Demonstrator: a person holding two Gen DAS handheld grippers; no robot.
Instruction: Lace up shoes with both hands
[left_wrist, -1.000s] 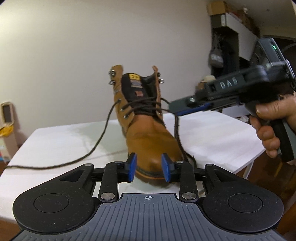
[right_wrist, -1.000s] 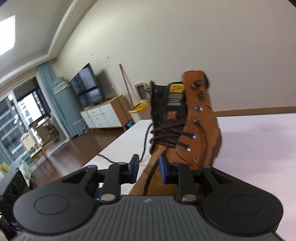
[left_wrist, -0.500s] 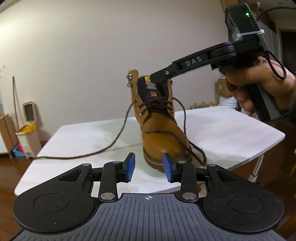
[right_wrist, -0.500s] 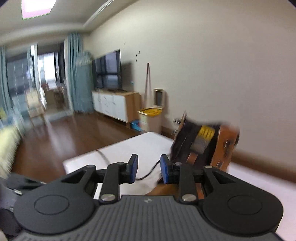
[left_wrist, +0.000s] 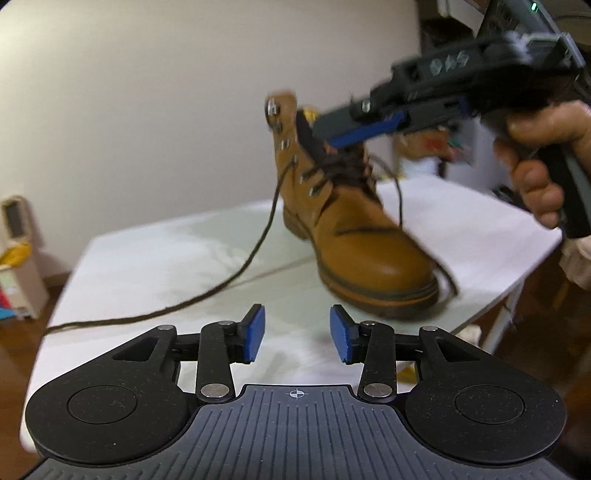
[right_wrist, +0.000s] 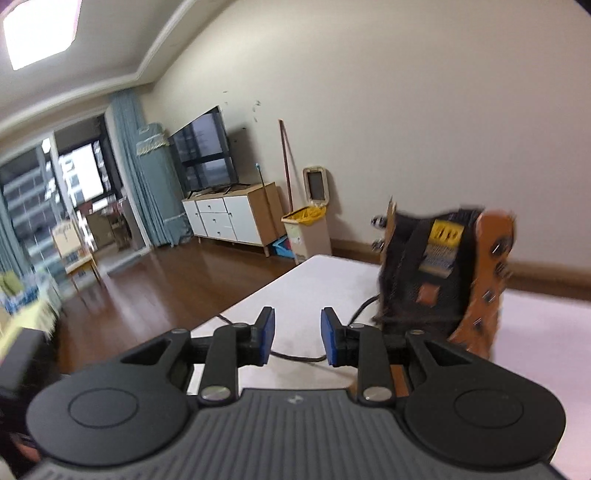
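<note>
The white desk (left_wrist: 155, 258) carries a tan leather work boot (left_wrist: 354, 236), standing upright toward 1 o'clock in the left wrist view, toe pointing near. It looks heavy and stiff enough to stay put under a pull. Its lower eyelets are crossed with lace; the upper hooks stand bare. The dark lace (left_wrist: 221, 288) is thin, limp and likely slippery: one end trails off to 9 o'clock, the other loops past the toe. Pinch it near an eyelet. The right claw (left_wrist: 334, 142) hovers at the boot's tongue; the left claw (left_wrist: 297, 339) hangs short of the toe. Both gape, holding nothing.
</note>
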